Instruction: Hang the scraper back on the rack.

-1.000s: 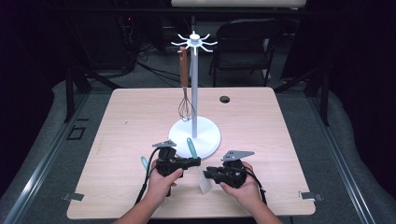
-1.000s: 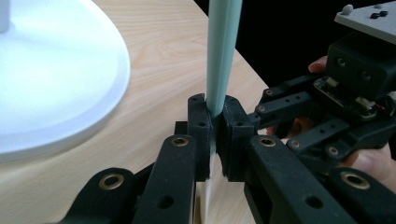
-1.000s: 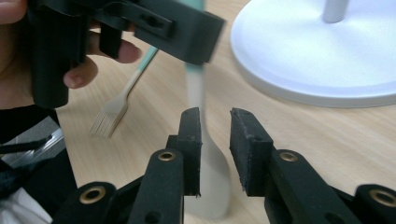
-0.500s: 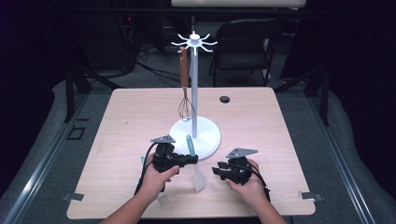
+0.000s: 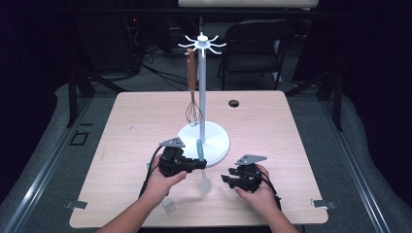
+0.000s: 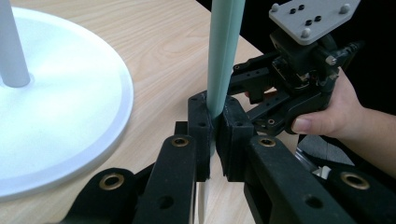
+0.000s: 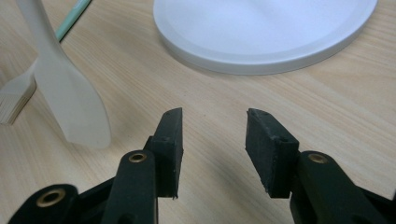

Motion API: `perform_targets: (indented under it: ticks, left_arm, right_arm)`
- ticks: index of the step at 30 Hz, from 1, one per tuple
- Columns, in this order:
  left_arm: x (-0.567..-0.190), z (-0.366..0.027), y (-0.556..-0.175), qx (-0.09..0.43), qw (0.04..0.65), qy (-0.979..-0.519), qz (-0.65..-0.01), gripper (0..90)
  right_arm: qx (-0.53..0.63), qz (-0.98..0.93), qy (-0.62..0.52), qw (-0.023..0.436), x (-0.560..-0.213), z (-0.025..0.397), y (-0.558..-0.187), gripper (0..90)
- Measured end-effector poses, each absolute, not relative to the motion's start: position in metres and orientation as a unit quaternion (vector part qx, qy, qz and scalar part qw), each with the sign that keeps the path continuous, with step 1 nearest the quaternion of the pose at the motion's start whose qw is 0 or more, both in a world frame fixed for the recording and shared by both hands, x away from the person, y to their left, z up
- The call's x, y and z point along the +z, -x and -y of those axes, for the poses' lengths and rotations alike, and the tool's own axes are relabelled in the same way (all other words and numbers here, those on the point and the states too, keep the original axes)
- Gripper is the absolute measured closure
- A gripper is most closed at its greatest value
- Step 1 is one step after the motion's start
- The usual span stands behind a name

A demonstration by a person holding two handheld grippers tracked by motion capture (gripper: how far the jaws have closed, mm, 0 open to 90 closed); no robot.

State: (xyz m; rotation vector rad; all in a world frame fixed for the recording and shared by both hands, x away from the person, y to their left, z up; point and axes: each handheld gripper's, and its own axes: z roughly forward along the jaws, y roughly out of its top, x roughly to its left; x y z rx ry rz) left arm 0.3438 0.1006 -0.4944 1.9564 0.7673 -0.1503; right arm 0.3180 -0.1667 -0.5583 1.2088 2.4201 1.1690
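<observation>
Left gripper (image 6: pixel 214 140) clamped on the spatula (image 5: pixel 202 167) at its slim green handle; right gripper (image 7: pixel 214 140) released. Spatula judged light, blade flexible.

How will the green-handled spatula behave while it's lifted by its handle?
The spatula looks slim, so probably light. The left tongs clamp its smooth, tapered handle, so it might slip or pivot. Its pale blade looks thin, perhaps flexing a little.

A lab or studio: lone wooden table (image 5: pixel 145 116) amid dark drapes, floor cables (folding chair (image 5: pixel 252 46) behind).
</observation>
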Motion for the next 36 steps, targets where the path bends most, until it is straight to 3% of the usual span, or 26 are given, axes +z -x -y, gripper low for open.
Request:
perform_targets:
  ticks: [36]
  left_arm:
    - [-0.369, -0.093, -0.372, 0.024, 0.5, -0.831, -0.243, 84.5]
  right_arm:
    - [0.397, -0.811, -0.415, 0.109, -0.562, 0.171, -0.32, 53.5]
